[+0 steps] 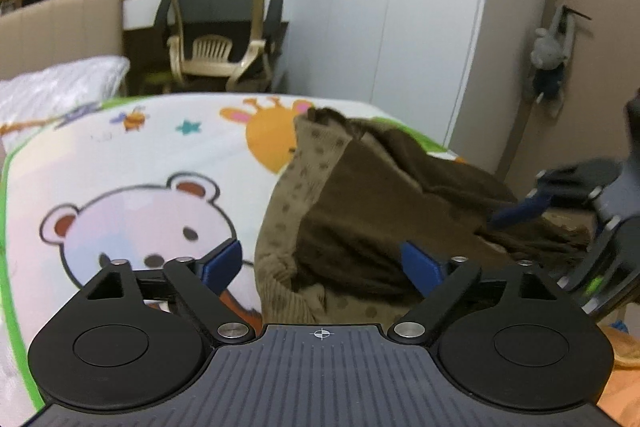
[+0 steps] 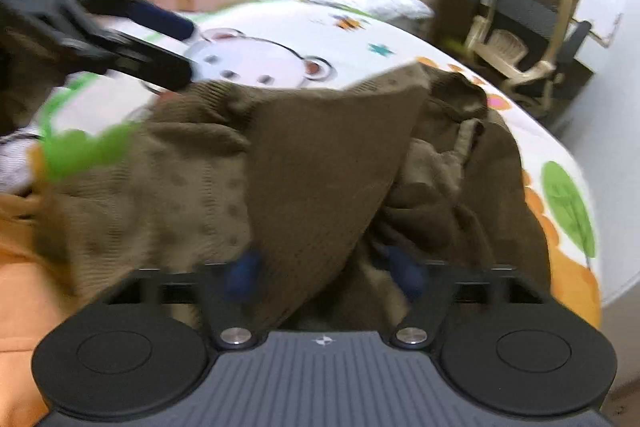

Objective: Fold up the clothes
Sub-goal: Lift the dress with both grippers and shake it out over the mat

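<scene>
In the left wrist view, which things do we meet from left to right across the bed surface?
Bear print on the sheet, then the brown sweater, then the right gripper at the right edge.

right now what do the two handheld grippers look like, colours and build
Both look alike: left gripper and right gripper each have a ribbed grey body with a small crosshair mark, two round black discs, black linkage arms with silver pivot bolts, and blue finger pads.

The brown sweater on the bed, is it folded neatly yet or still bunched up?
Still bunched up. The brown sweater lies in a rumpled heap on the cartoon bedsheet, one dotted flap turned over, edges uneven.
</scene>
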A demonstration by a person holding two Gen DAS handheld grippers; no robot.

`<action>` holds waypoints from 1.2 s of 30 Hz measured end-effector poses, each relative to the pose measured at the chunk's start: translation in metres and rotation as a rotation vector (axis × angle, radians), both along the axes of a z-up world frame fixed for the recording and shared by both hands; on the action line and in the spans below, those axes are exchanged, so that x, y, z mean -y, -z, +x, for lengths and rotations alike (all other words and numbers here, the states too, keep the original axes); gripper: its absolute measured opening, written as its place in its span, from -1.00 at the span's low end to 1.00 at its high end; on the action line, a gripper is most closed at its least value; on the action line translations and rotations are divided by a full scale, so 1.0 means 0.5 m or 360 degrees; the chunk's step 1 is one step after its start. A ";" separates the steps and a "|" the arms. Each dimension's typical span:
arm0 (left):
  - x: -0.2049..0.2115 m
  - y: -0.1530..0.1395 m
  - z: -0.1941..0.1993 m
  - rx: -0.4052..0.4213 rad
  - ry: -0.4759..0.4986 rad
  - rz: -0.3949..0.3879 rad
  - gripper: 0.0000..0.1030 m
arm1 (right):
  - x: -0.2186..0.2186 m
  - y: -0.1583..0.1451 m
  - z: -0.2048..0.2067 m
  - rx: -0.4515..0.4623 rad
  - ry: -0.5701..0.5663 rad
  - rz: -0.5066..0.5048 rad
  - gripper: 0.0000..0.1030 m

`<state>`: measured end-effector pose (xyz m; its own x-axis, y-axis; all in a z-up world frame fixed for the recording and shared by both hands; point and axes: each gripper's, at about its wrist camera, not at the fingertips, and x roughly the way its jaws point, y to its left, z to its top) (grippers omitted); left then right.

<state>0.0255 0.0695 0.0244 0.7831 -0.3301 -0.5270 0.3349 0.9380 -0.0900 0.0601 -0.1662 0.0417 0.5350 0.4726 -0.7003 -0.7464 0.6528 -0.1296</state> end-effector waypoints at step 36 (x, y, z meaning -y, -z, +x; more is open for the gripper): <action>-0.180 0.062 0.295 0.0005 -0.0764 0.0055 -0.79 | 0.062 0.031 0.290 0.0076 0.0323 -0.0035 -0.63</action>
